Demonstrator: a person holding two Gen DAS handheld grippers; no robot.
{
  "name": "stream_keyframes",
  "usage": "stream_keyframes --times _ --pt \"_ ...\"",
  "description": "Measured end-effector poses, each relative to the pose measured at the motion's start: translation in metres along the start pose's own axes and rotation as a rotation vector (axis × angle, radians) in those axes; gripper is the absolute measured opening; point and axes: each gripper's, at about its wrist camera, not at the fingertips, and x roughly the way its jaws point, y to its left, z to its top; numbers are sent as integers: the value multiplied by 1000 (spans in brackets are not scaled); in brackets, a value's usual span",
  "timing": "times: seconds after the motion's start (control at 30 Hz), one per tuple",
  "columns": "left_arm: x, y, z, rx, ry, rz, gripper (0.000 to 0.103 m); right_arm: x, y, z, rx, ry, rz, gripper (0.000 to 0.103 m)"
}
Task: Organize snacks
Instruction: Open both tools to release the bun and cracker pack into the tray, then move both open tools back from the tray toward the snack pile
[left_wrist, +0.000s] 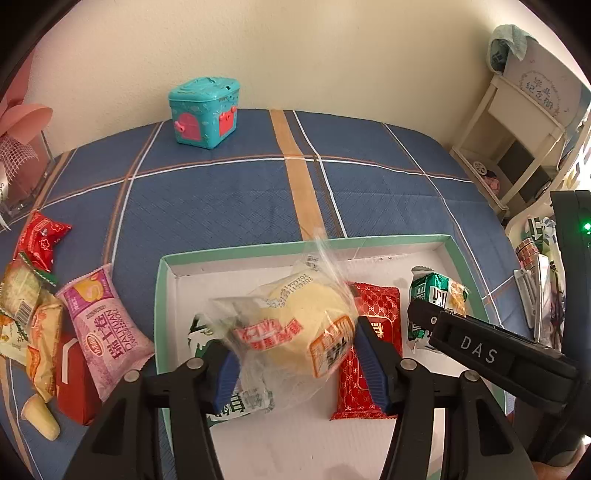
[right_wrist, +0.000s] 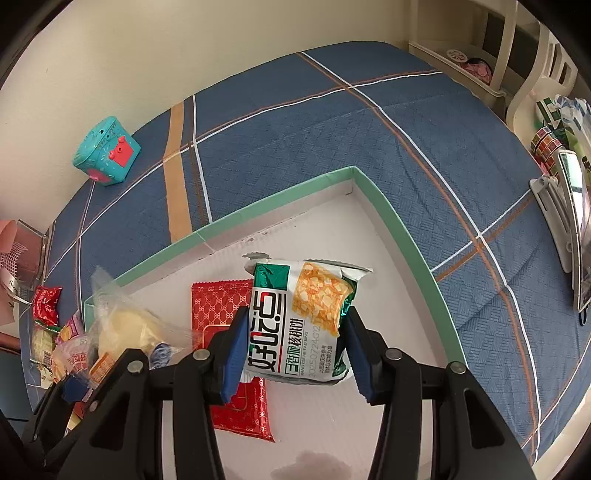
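Roughly midway: the left claw (left_wrist: 295, 365) pinches a clear-wrapped cake (left_wrist: 295, 325) over the box (left_wrist: 295, 245), the right claw (right_wrist: 293, 354) pinches a green-white packet (right_wrist: 303, 314) above it. One red packet (right_wrist: 221, 306) lies inside; more snacks (left_wrist: 99, 325) wait left on the bed (left_wrist: 221, 195).

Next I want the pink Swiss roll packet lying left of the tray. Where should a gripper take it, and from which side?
Grip the pink Swiss roll packet across its puffy middle, jaws on the two long edges, coming straight down from above. It lies flat on the blue bedspread. A red box crowds its left edge, so that finger has little room.
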Motion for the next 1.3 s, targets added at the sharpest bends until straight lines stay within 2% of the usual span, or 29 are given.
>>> stream_keyframes --times 0.23,0.33,0.47,0.67,0.8,1.0,1.13,1.23,1.3 --pt "-6 -1 1 -12 12 -19 62 0 3 -1 -11 6 -14 51" --pt "-11 0 1 -19 12 -15 68 0 5 1 -13 10 -31 51" --pt "-16 0 2 -23 19 -9 70 0 4 3 -13 11 -58 52" --pt "-31 10 5 -62 4 -3 70 -8 5 1 -31 9 -64 53" --pt "-42 20 7 -84 -9 47 71 -18 10 -3 -48 3 -59 53" --pt "-48 50 1 -136 3 162 72 -29 21 -15 -76 9 -46 57" --pt "-49 65 -4 -158 12 200 72 -33 34 -24 -114 9 -47 58" --pt "-48 74 -8 -176 20 228 83 -34 43 -32 -137 16 -36 69" --pt "-50 78 -12 -191 23 235 89 -34 47 -36 -145 22 -35 70"
